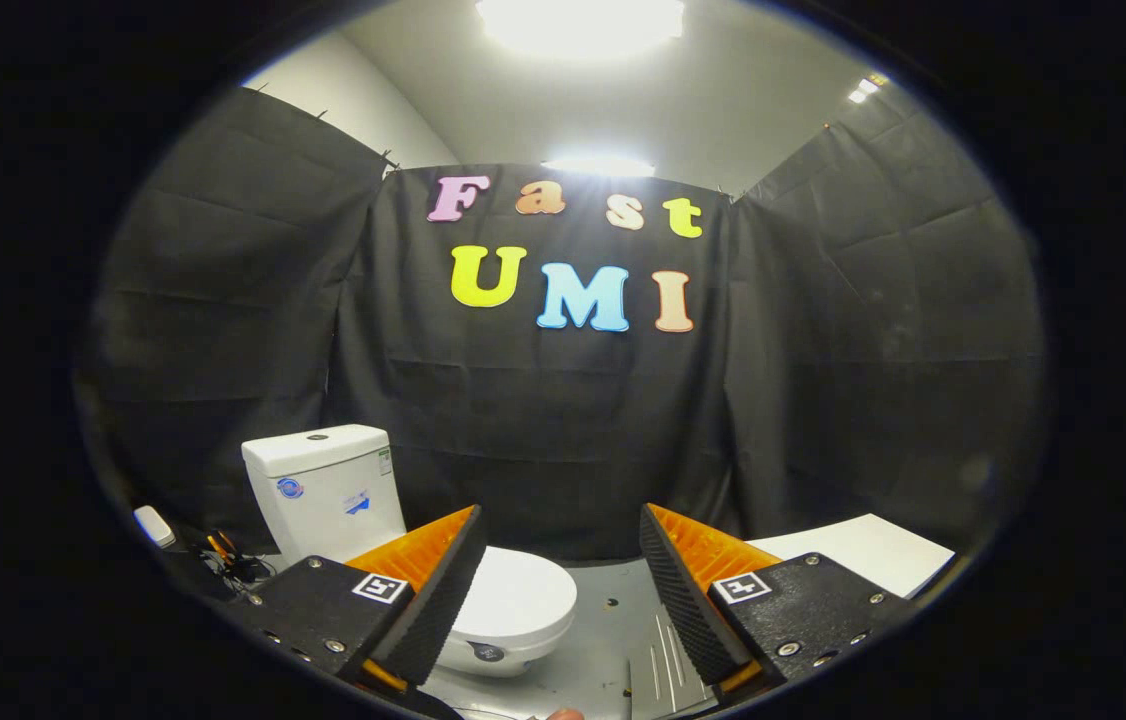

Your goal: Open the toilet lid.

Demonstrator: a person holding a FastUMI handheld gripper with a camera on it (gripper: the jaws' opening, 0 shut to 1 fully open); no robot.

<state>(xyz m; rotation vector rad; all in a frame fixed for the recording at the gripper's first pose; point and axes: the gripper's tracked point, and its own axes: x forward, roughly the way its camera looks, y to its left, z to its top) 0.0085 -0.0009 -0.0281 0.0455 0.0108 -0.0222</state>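
Tank [323, 480] sits beyond your left finger | toilet lid [515, 597] down, closed, partly behind that finger, not between the two | your gripper [561, 585] spread wide, holding nothing, grey floor [613, 640] in the gap | white board [863, 555] past right finger

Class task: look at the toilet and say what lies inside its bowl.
The contents cannot be seen: the toilet lid is down, covering the bowl. The tank stands behind it. The hand-held gripper is open, its near finger overlapping the lid's edge.
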